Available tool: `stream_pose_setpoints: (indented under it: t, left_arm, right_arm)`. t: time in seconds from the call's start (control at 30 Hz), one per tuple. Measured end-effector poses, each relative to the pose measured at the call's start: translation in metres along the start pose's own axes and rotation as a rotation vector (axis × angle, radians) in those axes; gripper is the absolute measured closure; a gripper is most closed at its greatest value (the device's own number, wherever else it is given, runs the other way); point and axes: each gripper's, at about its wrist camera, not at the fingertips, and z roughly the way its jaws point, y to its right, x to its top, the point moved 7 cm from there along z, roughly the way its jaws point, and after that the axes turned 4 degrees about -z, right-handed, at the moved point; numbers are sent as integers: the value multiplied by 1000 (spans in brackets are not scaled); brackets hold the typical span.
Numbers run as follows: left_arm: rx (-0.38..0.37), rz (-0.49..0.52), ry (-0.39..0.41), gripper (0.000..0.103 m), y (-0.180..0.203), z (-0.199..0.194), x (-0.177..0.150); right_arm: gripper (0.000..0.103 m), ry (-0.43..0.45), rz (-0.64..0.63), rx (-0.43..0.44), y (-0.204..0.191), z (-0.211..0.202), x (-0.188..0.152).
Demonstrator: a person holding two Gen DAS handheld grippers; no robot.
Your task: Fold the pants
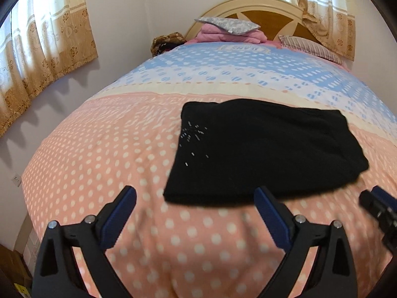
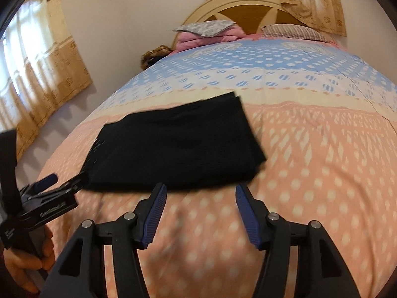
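We find the pants (image 1: 263, 151) lying folded on the bed (image 1: 99, 154), long axis crosswise, just ahead of both tongs. The left tongs (image 1: 196, 198) and right tongs (image 2: 201, 193) both stand released and empty, low over the quilt, the right nearer the fold's near edge.

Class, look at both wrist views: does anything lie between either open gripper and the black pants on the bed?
Nothing visible does. Only bare quilt separates the left gripper and the right gripper from the pants.
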Motion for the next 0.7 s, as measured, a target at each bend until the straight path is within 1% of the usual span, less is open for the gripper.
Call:
stream_pose_setpoints:
  t: [0.17, 0.3, 0.43, 0.6, 0.7]
  left_arm:
    - [24, 24, 39, 4, 4, -24, -14]
    - [33, 24, 41, 4, 3, -40, -24]
    - [23, 22, 44, 3, 4, -59, -29]
    - [11, 34, 97, 1, 5, -90, -33]
    - [-16, 31, 118, 0, 5, -106, -34]
  right_arm:
    - [43, -6, 35, 30, -13, -20, -18]
    - [43, -19, 68, 23, -15, -33, -28]
    - [43, 36, 56, 16, -25, -60, -30]
    - [43, 126, 54, 11, -34, -103, -23]
    - [38, 193, 37, -10, -37, -128, -18]
